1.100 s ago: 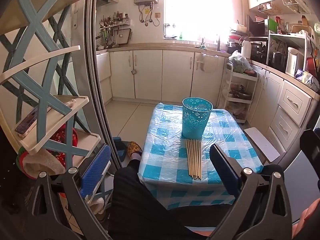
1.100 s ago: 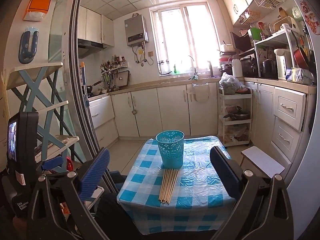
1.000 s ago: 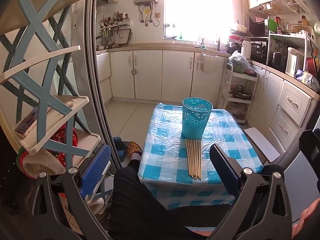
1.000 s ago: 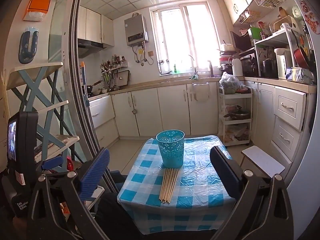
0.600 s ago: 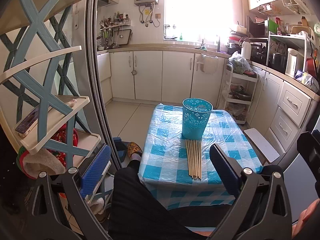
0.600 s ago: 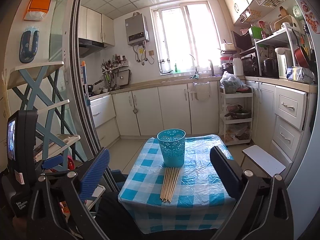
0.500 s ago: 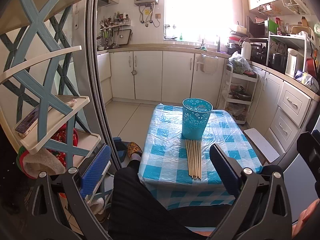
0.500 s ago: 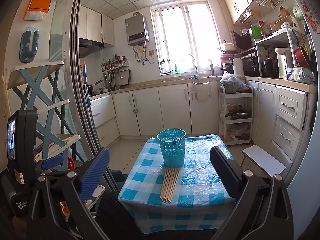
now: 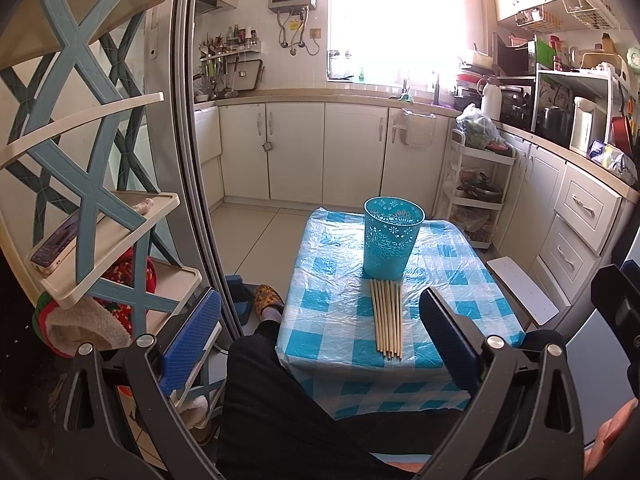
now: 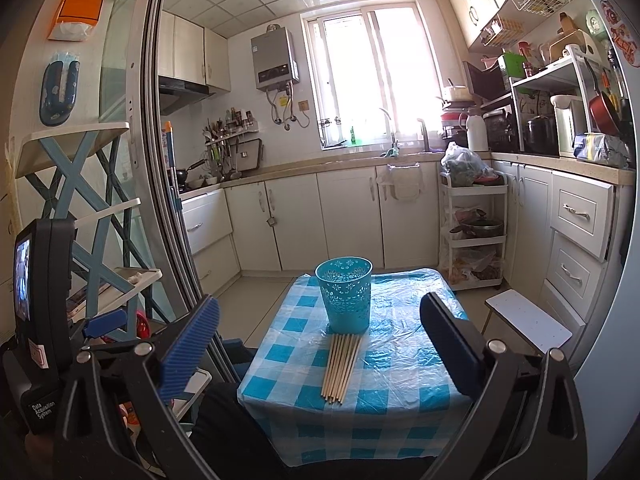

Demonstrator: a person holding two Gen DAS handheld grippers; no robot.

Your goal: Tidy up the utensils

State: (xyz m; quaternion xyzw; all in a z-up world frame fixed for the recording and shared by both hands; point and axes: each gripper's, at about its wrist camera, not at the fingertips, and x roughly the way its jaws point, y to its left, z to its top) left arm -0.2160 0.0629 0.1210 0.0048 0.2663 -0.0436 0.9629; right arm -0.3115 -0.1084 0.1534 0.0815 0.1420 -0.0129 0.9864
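Turquoise plastic, pierced with a flower pattern, makes up the holder (image 9: 393, 240) standing upright toward the far middle of the small bench (image 9: 332, 320), which is draped in a blue-and-white checked cloth under a clear film. Just nearer than the holder lies a neat bundle of pale wooden chopsticks (image 9: 387, 318), side by side and flat on the cloth, their far ends reaching the holder's base and their near ends stopping short of the bench's near edge. In the right wrist view the same chopsticks (image 10: 341, 366) fan slightly from the holder (image 10: 346, 294) toward the near side of the bench (image 10: 416, 384).

Both tools hang back on the near side, above the bench's near edge and well apart from the chopsticks. The left claw (image 9: 318, 340) is spread wide, its blue ribbed pads empty. The right claw (image 10: 320, 344) is likewise wide and holds nothing.

A person's dark-clothed leg (image 9: 280, 408) sits at the near left of the bench, a patterned slipper (image 9: 267, 298) on the floor beyond it. On the left stands a cream shelf rack (image 9: 100, 216) with blue crossed braces. White cabinets (image 9: 320, 152) line the far wall beneath a bright window (image 9: 390, 20).
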